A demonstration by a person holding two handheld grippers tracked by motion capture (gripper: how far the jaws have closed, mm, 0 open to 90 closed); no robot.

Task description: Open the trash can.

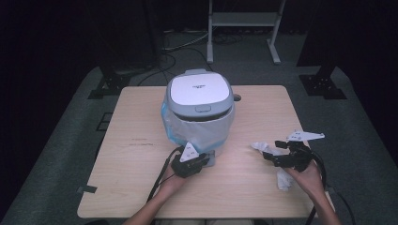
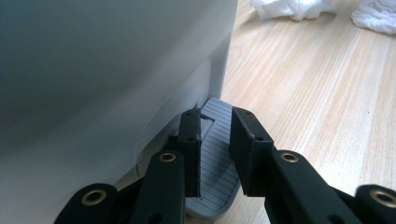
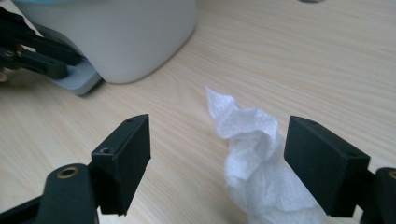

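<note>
One pedal bin (image 1: 199, 110) stands on the table (image 1: 131, 187), with a white lid and a plastic bag liner (image 1: 187, 131) hanging over its rim. Two crumpled white tissues lie on the wood to the right of the bin: one tissue (image 1: 263, 147) nearer to the bin, the other tissue (image 1: 283, 179) closer to the table's front edge.

The left claw (image 1: 202, 161) is at the foot of the bin. The left gripper view shows what the high view cannot: its jaws are nearly pressed together and rest on the ribbed grey pedal (image 2: 215, 168), right against the bin's white wall (image 2: 93, 84). The two tissues appear far behind it, at the top edge.

The right claw (image 1: 276, 152) is to the right of the bin, spread wide. In the right gripper view a tissue (image 3: 254, 154) lies on the table between the open jaws, nearer to the right one, and they do not press it. The same view shows the bin's base (image 3: 126, 32) and the left claw on the pedal at the far left.

A small dark object (image 1: 237, 97) lies on the table just right of the bin's back.
</note>
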